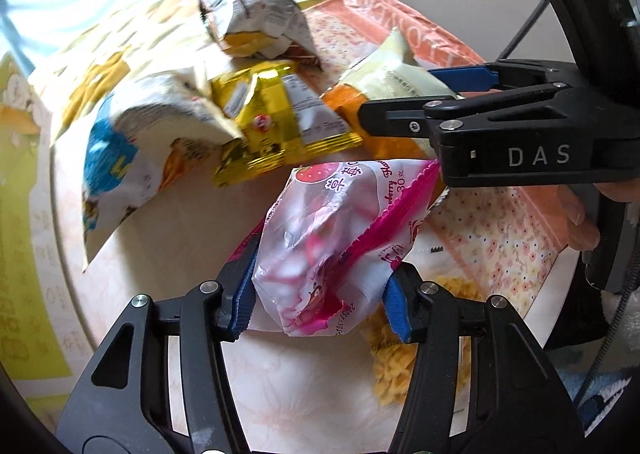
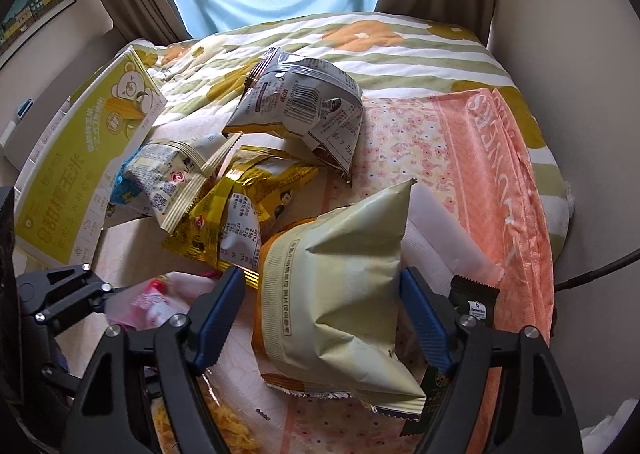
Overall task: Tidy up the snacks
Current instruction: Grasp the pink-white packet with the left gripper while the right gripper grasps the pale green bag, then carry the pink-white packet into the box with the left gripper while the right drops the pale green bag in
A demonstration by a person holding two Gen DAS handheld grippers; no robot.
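Right tool (image 2: pixel 320 318) straddles the pale green snack bag (image 2: pixel 340 294) on the bed (image 2: pixel 400 49), pads spread, not yet pressing; the bag's long axis runs away from it. Left tool (image 1: pixel 320 294) pinches the pink strawberry packet (image 1: pixel 332 238) just beside.

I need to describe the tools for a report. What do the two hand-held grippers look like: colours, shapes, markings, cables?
Both the left gripper and the right gripper are matte black plastic, with angular fingers, triangular cut-outs, silver screw heads and ribbed blue pads. In the left wrist view, the right gripper's side bears white letters "DAS", and thin black cables run from it.
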